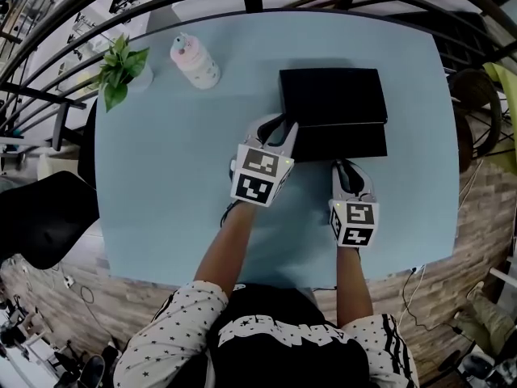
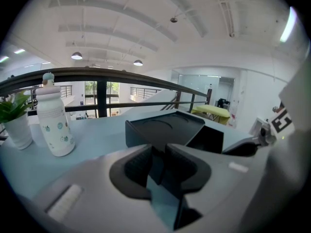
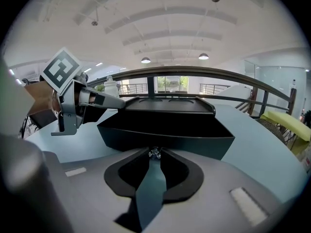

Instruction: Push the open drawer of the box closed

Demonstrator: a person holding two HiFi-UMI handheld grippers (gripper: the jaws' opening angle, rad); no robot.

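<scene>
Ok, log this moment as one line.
drawer: open | left gripper: clamped on box near-left corner | right gripper: shut on knob at drawer front | push: not yet done

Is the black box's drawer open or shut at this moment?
Open. The drawer juts out of the black box toward the person, and the right gripper view looks into its hollow inside.

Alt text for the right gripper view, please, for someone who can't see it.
The right gripper's tongs pinch the small silver knob of the open drawer of a black box, straight ahead on a pale blue table. The left gripper rests at the box's left corner.
</scene>
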